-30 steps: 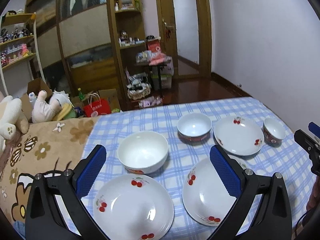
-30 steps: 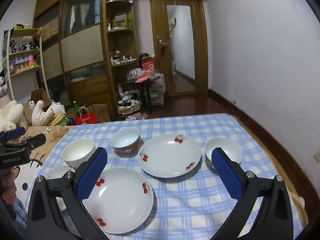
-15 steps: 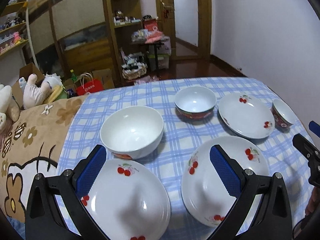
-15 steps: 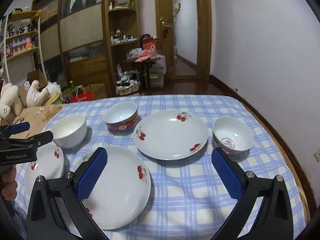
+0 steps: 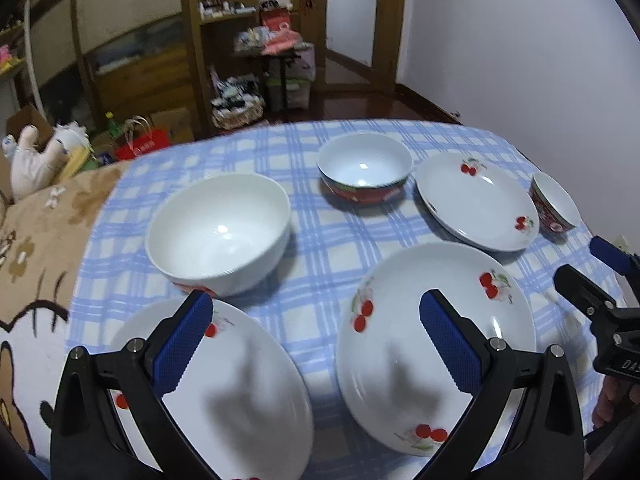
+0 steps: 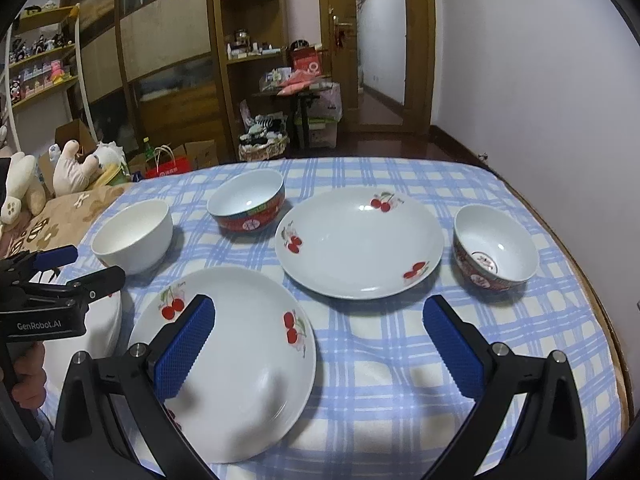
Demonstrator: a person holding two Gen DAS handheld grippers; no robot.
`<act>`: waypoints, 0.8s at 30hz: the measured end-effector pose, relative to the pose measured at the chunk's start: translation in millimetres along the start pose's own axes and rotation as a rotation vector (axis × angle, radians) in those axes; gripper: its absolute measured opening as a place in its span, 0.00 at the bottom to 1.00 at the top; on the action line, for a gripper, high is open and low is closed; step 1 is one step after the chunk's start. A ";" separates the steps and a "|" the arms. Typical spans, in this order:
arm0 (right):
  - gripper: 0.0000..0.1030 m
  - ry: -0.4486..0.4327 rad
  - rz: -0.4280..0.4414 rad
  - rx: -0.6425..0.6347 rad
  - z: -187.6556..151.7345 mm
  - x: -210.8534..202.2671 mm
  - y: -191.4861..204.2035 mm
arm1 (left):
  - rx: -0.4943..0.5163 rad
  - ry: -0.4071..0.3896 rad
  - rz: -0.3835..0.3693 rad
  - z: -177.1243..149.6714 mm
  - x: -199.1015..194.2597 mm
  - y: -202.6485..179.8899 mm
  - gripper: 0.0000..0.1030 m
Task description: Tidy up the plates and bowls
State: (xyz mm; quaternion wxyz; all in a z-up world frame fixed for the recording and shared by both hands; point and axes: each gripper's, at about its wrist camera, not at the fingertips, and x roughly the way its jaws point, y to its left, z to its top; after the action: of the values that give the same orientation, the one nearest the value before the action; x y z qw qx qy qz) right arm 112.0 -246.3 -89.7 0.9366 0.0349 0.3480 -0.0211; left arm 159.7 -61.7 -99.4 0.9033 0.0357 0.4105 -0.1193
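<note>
On the blue checked tablecloth [image 5: 320,240] lie three white cherry-print plates: one at the near left [image 5: 224,392], one in the near middle [image 5: 436,344] [image 6: 228,360], one farther right [image 5: 476,200] [image 6: 360,244]. A plain white bowl [image 5: 218,232] [image 6: 132,236], a red-sided bowl [image 5: 365,172] [image 6: 248,204] and a small red-patterned bowl [image 5: 554,204] [image 6: 496,252] stand behind them. My left gripper [image 5: 316,320] hovers open between the two near plates. My right gripper [image 6: 320,320] is open too, over the cloth right of the middle plate. Neither holds anything.
The table's right edge [image 6: 600,312] curves close to the white wall. Left of the table is a brown patterned cover [image 5: 36,248] with plush toys [image 6: 76,168]. Wooden shelving and a doorway stand beyond. A hand [image 6: 28,376] holds the left gripper's handle.
Both grippers have moved forward and down toward the table, so the dishes look larger and nearer. The dishes have not moved, and both grippers stayed open.
</note>
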 end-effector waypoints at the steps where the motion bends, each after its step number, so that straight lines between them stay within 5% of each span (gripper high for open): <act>1: 1.00 0.013 0.002 0.001 -0.9 2.7 0.2 | 0.002 0.012 -0.013 -0.9 2.4 -1.0 0.99; 13: 0.97 0.148 0.031 0.011 -16.5 28.7 3.8 | 0.048 0.116 -0.100 -12.4 22.7 -13.1 0.70; 24: 0.69 0.264 0.069 0.033 -29.0 47.0 4.5 | 0.075 0.186 -0.116 -18.7 38.9 -18.4 0.59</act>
State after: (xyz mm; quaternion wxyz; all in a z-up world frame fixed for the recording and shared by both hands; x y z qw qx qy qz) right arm 129.1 -240.2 -142.1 0.8822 0.0645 0.4662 0.0101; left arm 166.1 -83.8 -140.3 0.8511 0.0567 0.4889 -0.1826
